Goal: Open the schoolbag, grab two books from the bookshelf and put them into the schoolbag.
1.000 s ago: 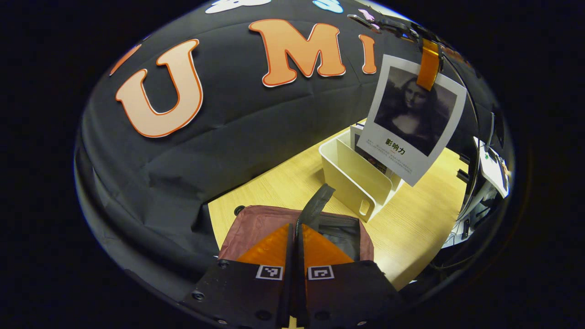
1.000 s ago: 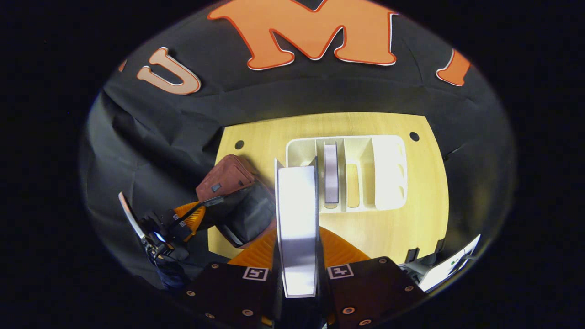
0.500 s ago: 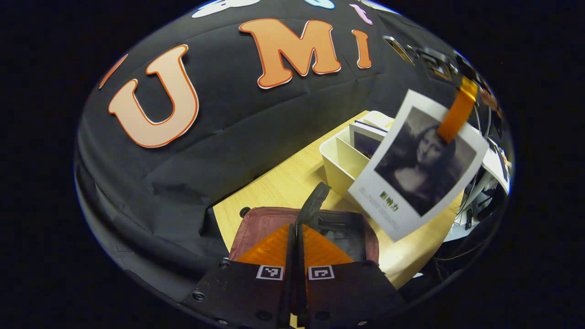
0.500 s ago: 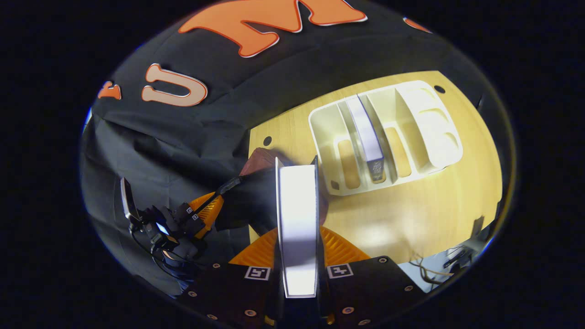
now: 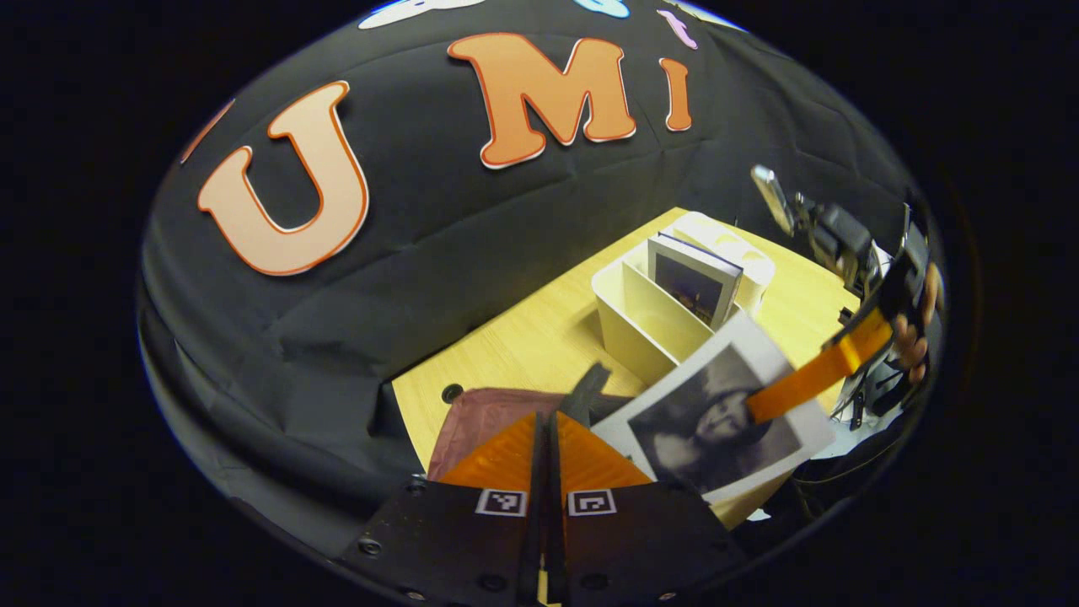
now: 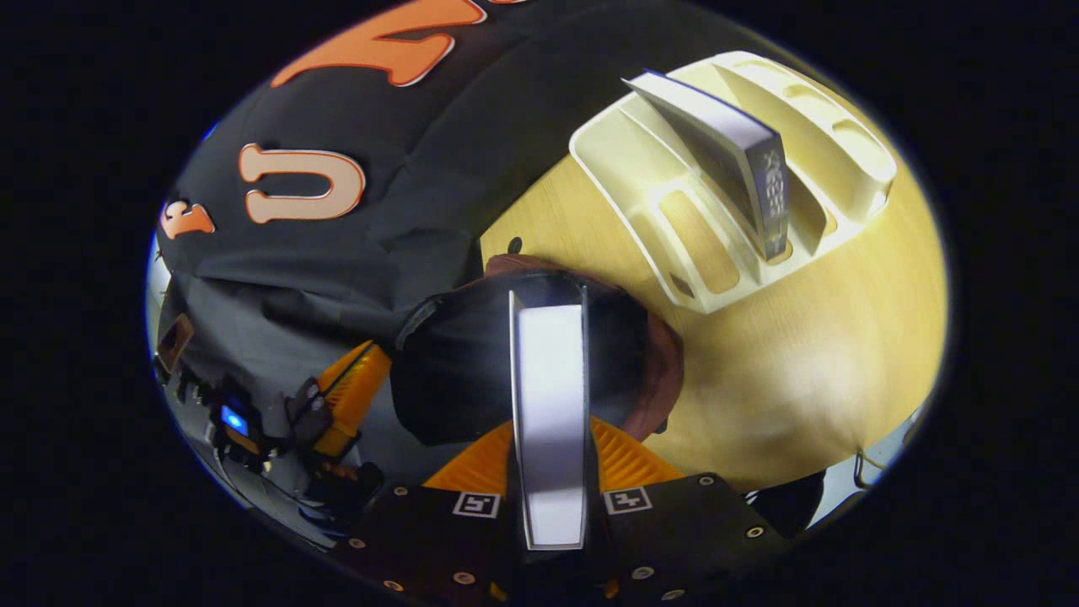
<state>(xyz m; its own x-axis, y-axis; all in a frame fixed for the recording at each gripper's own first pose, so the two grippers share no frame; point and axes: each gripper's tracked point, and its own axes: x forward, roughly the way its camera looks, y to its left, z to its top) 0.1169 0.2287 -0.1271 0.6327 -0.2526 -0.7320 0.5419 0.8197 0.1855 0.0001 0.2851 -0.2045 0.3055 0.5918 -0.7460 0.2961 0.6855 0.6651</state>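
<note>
On bookshelf (image 6: pixel 674 169), one book (image 6: pixel 716 139); one in right tool (image 6: pixel 548 438).

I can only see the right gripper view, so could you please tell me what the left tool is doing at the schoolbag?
Observer: In the left gripper view, the left tool is shut on the black strap of the schoolbag; the strap rises from between its tips.
Operator: Thank you. How does the book I am holding lie?
Observer: The held book is tilted, with its portrait cover facing up and its lower corner overlapping the schoolbag.
Operator: And the book left behind?
Observer: The second book stands in the bookshelf, and its front cover shows a dark picture inside a pale border.
</note>
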